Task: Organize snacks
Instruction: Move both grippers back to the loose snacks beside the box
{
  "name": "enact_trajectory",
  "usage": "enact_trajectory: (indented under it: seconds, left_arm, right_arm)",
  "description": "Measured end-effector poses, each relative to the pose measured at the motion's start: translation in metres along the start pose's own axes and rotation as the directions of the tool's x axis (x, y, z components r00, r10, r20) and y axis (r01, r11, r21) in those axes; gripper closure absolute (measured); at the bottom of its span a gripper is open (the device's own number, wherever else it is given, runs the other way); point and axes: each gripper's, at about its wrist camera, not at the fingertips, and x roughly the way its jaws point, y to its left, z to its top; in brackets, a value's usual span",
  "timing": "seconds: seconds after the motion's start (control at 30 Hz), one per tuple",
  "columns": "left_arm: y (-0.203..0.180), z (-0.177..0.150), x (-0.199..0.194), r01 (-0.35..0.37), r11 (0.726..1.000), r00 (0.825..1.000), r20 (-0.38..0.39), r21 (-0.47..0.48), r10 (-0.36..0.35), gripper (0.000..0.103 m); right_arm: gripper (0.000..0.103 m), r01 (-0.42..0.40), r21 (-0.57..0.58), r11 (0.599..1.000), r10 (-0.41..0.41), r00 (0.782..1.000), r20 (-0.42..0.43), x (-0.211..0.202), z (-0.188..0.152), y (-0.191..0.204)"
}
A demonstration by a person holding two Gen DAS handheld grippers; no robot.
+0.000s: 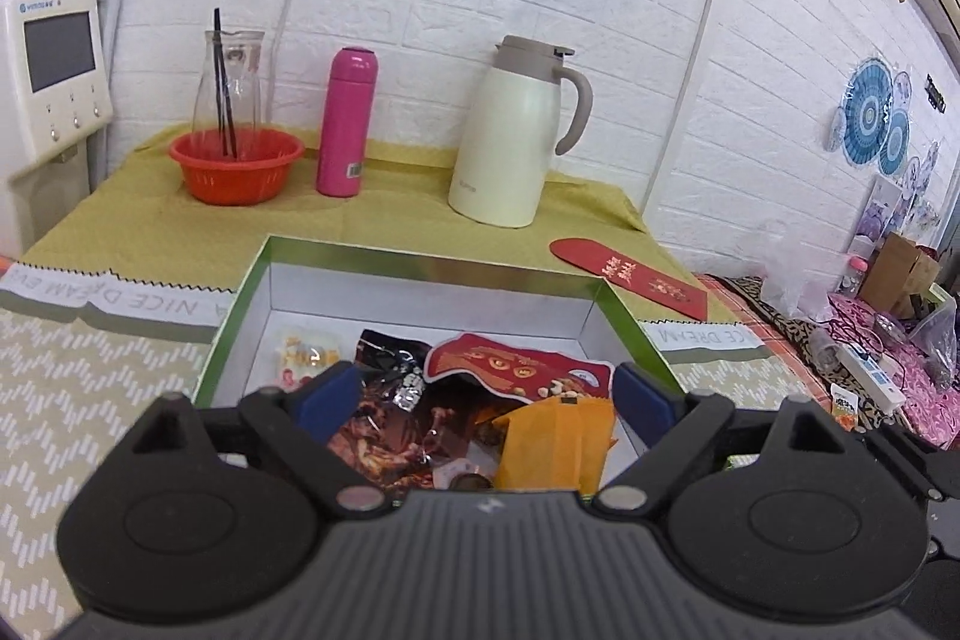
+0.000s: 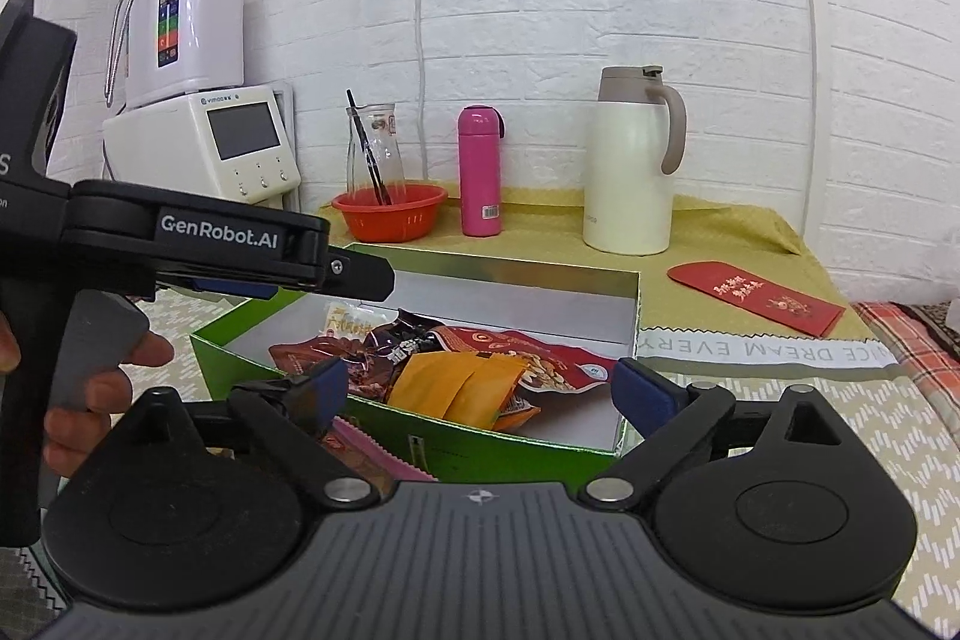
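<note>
Green box (image 2: 510, 445) near table centre, open-topped; orange packet (image 2: 456, 388), red nut packet (image 2: 540, 355) and dark snack packets (image 1: 384, 436) lying inside. Left gripper (image 1: 486, 391) and right gripper (image 2: 480, 388): fingers wide apart, holding nothing, poised at box's near edge.

A yellow-green cloth (image 1: 390, 214) covers the table. On it stand the green box (image 2: 480, 445) (snacks inside), orange basket (image 1: 236, 166), pink bottle (image 1: 347, 121), cream jug (image 1: 510, 136) and a red envelope (image 1: 630, 277).

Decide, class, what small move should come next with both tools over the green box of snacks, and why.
Probably draw both tools back from the green cardboard box: the left tool and right tool stand open and empty, and the orange packet and red nut bag already lie inside.
</note>
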Motion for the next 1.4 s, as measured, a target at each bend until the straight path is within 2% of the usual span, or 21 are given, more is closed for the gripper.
enact_trajectory:
  seconds: [0.1, 0.23, 0.37, 0.5, 0.8, 0.93, 1.03, 1.2, 1.4]
  left_arm:
    - [0.006, 0.001, -0.025, -0.021, 1.000, 0.999, 0.036, -0.002, 0.021, 0.013]
    - [0.026, -0.001, -0.064, -0.041, 0.998, 0.996, 0.079, -0.057, 0.046, 0.013]
    - [0.047, -0.012, -0.096, -0.023, 0.991, 0.997, 0.071, -0.134, 0.032, 0.013]
    - [0.060, -0.038, -0.116, -0.013, 0.981, 0.999, 0.049, -0.192, 0.023, 0.013]
    - [0.070, -0.104, -0.121, -0.050, 0.970, 0.992, -0.121, -0.236, 0.022, 0.013]
    - [0.071, -0.121, -0.120, -0.044, 0.971, 0.986, -0.166, -0.233, 0.005, 0.013]
    - [0.070, -0.125, -0.119, -0.017, 0.975, 0.984, -0.177, -0.224, -0.023, 0.013]
    - [0.066, -0.123, -0.119, 0.008, 0.980, 0.986, -0.162, -0.200, -0.041, 0.013]
    - [0.064, -0.117, -0.110, 0.021, 0.983, 0.985, -0.166, -0.182, -0.051, 0.013]
  right_arm:
    - [0.000, -0.036, 0.056, 0.998, 0.036, 0.999, -0.002, -0.012, 0.002, -0.002]
    - [0.000, -0.043, 0.099, 0.994, 0.043, 0.999, 0.001, -0.030, 0.002, 0.001]
    - [0.000, -0.047, 0.083, 0.995, 0.045, 0.999, 0.021, -0.047, -0.001, 0.009]
    - [0.000, -0.069, 0.066, 0.995, 0.068, 0.998, 0.017, -0.060, -0.010, 0.020]
    - [0.000, -0.080, 0.073, 0.994, 0.086, 0.993, -0.078, -0.071, -0.045, 0.036]
    - [0.000, -0.015, 0.080, 0.997, 0.026, 0.990, -0.136, -0.065, -0.063, 0.032]
    - [0.000, 0.048, 0.070, 0.996, -0.037, 0.987, -0.159, -0.055, -0.067, 0.024]
    - [0.000, 0.082, -0.005, 0.997, -0.081, 0.983, -0.167, -0.039, -0.065, 0.017]
    - [0.000, 0.052, -0.014, 0.999, -0.053, 0.982, -0.184, -0.029, -0.070, 0.016]
